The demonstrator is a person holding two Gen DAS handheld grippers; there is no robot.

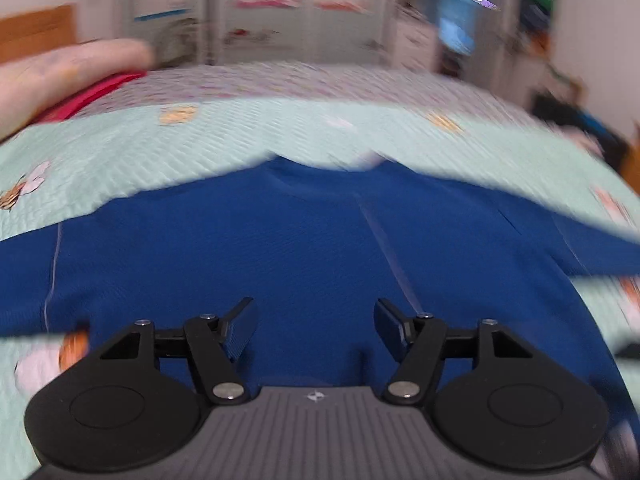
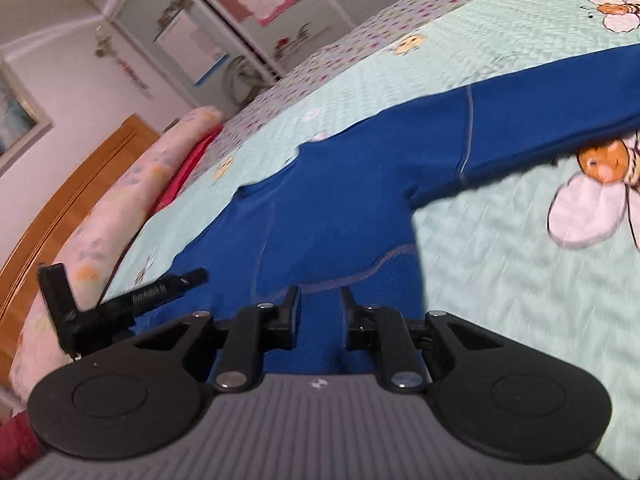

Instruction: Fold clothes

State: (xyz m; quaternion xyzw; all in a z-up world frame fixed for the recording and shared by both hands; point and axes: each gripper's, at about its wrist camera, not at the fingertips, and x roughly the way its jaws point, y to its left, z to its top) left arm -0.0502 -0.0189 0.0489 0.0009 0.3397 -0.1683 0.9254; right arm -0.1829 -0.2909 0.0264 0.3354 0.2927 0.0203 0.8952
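Note:
A blue long-sleeved shirt (image 1: 304,240) lies spread flat on a mint bedspread (image 1: 160,148) printed with bees, neckline toward the far side. My left gripper (image 1: 316,320) hovers low over the shirt's body, fingers wide apart and nothing between them. In the right wrist view the shirt (image 2: 360,184) stretches away, one sleeve (image 2: 560,96) running out to the right. My right gripper (image 2: 320,300) sits over the shirt's lower part near its side edge, jaws a narrow gap apart with blue cloth showing between them. The left gripper (image 2: 120,284) shows at the left, open.
A pale floral pillow (image 2: 132,200) and a red item (image 2: 188,164) lie along the wooden headboard (image 2: 68,200). White wardrobes (image 2: 248,20) stand beyond the bed. Bare bedspread (image 2: 500,280) lies to the right of the shirt.

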